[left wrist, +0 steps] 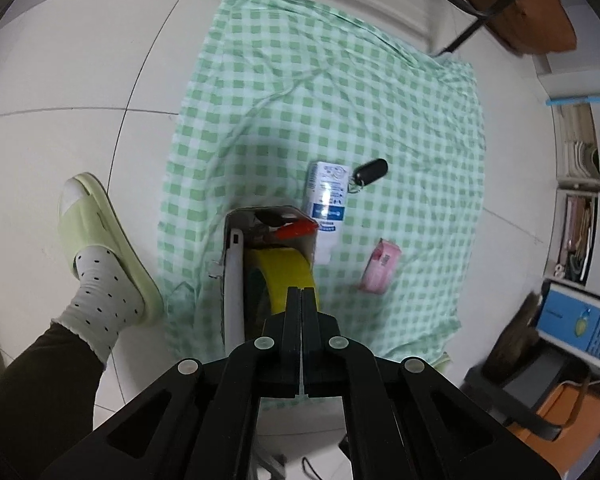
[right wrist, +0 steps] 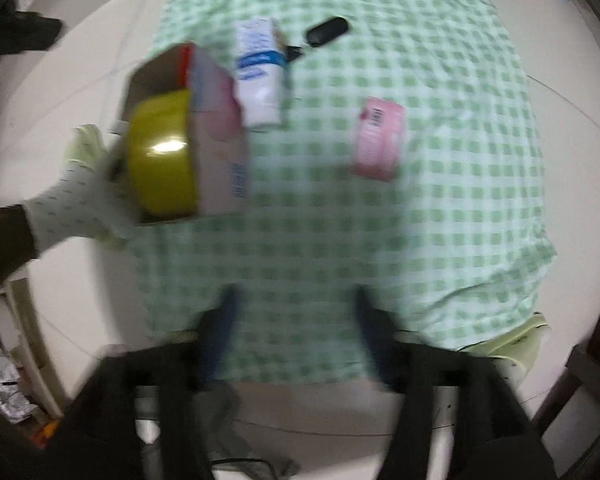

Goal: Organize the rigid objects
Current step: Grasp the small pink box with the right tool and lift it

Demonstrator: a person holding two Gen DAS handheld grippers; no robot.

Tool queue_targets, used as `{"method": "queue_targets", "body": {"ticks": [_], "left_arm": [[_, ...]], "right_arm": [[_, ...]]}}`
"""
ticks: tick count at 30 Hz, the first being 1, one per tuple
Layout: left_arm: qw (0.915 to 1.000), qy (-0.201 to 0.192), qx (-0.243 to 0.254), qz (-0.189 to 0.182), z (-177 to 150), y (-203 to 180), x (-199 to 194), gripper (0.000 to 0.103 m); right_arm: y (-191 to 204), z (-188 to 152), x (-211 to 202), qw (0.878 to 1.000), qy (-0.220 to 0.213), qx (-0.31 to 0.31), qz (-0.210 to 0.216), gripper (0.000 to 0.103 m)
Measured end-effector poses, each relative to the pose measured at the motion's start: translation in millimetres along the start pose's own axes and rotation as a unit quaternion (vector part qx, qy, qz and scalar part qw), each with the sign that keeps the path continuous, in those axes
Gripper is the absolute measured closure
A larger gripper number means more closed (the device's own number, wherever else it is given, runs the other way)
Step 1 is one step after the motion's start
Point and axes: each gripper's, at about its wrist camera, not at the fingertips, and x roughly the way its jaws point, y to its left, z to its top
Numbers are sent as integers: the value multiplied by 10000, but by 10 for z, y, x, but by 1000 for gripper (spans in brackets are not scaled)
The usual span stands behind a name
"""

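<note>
A green checked cloth (left wrist: 340, 92) lies on the floor. On it stands an open cardboard box (left wrist: 268, 216) holding a yellow tape roll (left wrist: 280, 268) and a red item (left wrist: 296, 230). Beside it lie a white and blue carton (left wrist: 327, 196), a black key fob (left wrist: 370, 172) and a pink packet (left wrist: 380, 266). My left gripper (left wrist: 301, 292) is shut and empty, just above the tape roll. In the blurred right wrist view, my right gripper (right wrist: 296, 304) is open and empty above the cloth's (right wrist: 420, 60) near part, with the box (right wrist: 216, 140), tape roll (right wrist: 160, 156), carton (right wrist: 260, 72), fob (right wrist: 326, 30) and packet (right wrist: 378, 140) ahead.
A person's foot in a dotted sock and green slipper (left wrist: 100, 248) stands left of the box; it also shows in the right wrist view (right wrist: 80, 184). Shelves with boxes (left wrist: 580, 240) stand at the right. A chair with black legs (left wrist: 500, 0) stands beyond the cloth.
</note>
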Motion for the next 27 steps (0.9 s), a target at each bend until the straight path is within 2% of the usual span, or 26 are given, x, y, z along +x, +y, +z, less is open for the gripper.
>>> {"method": "queue_targets", "body": {"ticks": [1,2,3,4,6,7,9,10,12,15,16,18,20,21,23,26,27], "left_arm": [[10000,37,49,15,-16,-21,5,101],[9999,102,92,-53,-34,-35,17,96],[9996,175,95,-195,-41,-45,30,79],[9991,227,63,-345,-52,-55,49,47],[9987,138,34,-490,-74,-39,33,11],[9987,40,41,-507,-93,-39,26,8],[9989,77,181,-417,-118,-40,42,8],[9988,116,234,-412,-128,-31,53,8],[9989,82,308,-338,-168,-38,43,8],[9963,-374,760,115,-227,-119,-27,8],[9931,-556,970,344,-244,-173,-57,8],[9855,-775,1352,665,-266,-266,-84,8],[9756,-905,1741,983,-278,-357,-98,8],[9713,-926,1884,1118,-275,-388,-109,8],[9678,-1027,1954,1212,-296,-420,-135,8],[9683,-1137,1884,1185,-313,-422,-163,8],[9685,-1152,1860,1186,-324,-407,-171,8]], "right_arm": [[-60,1,31,9999,-48,-20,-96,11],[-107,11,82,9997,-76,-41,-218,10],[-157,23,143,9993,-55,-52,-353,9],[-218,54,237,9987,38,-40,-498,8],[-336,131,404,9971,206,28,-731,8],[-379,175,465,9964,199,63,-826,8],[-424,253,538,9964,-20,-51,-841,8],[-426,305,571,9967,-187,-258,-752,8],[-422,413,691,9950,-244,-564,-793,8],[-480,617,912,9930,-89,-570,-1032,8],[-521,701,965,9951,-56,-392,-908,8],[-599,849,1048,9995,88,30,-308,8],[-633,978,1097,9993,144,344,10,8],[-654,1046,1122,9987,140,496,-46,8],[-692,1141,1164,9972,111,698,-257,8],[-741,1235,1225,9943,-19,894,-587,9],[-741,1248,1231,9933,-115,913,-696,13]]}}
